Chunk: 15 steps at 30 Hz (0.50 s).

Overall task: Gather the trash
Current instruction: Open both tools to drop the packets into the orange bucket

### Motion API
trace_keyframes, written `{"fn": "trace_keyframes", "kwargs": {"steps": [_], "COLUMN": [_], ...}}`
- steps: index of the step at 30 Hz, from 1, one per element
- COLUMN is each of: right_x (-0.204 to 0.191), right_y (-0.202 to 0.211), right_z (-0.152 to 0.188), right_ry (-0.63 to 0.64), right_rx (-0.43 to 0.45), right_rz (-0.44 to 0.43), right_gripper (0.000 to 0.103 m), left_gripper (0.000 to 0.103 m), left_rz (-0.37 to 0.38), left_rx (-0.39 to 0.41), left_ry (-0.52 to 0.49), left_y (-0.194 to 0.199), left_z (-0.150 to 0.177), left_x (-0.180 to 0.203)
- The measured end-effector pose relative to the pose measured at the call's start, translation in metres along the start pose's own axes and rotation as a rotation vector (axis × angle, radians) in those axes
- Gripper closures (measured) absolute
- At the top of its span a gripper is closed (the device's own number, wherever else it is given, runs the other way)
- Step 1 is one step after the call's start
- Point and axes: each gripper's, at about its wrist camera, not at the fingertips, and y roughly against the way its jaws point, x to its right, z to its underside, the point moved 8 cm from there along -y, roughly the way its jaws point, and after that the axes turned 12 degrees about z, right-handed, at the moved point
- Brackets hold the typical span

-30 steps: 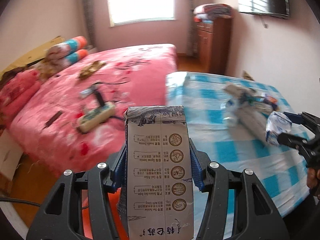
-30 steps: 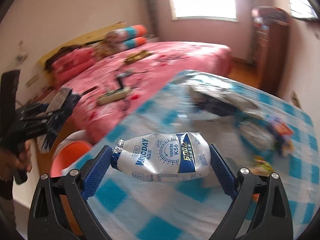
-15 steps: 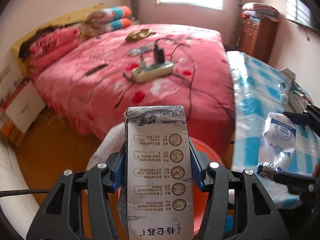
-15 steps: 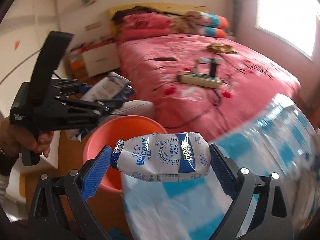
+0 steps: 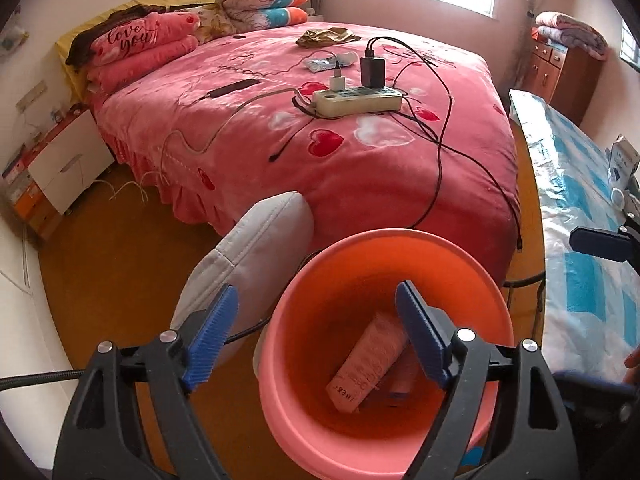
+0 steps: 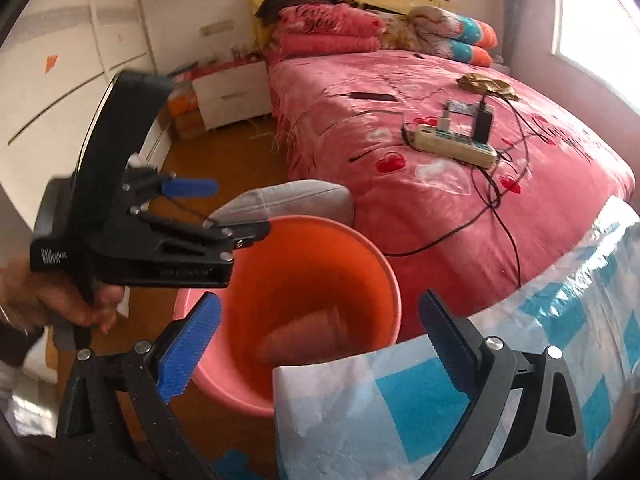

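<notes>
A: Since a second ago both claws were clamped on trash, what reads now?
B: Left claw (image 5: 316, 336) jaws apart, empty; right claw (image 6: 320, 344) likewise. The milk carton (image 5: 370, 362) lies in the orange bucket (image 5: 384, 240) just below the left claw; a pale shape beside it is probably the milk pouch (image 6: 304, 340).
A: Meaning?
B: Both drops done; more litter likely waits on the checked worktop (image 6: 404, 404).

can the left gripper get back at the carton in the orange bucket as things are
Probably yes. The left gripper hangs open right above the orange bucket, whose mouth is uncovered, and the carton lies in plain view at the bottom. It would need to reach deep inside.
</notes>
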Motion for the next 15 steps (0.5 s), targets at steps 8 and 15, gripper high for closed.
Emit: {"fn": "trace_keyframes", "kwargs": {"steps": [8, 15], "right_x": [0.043, 0.08], "right_y": [0.026, 0.048], "right_z": [0.011, 0.042], "right_ry": [-0.183, -0.339], "right_rx": [0.016, 0.001], "right_rz": [0.028, 0.057], "right_gripper": [0.005, 0.005], "left_gripper": [0.017, 0.014], "left_rz": [-0.001, 0.038], "left_rx": [0.031, 0.055], "left_ry": [-0.047, -0.087], "left_y": [0.014, 0.025], "left_z": [0.0, -0.005], "left_x": [0.028, 0.067]}}
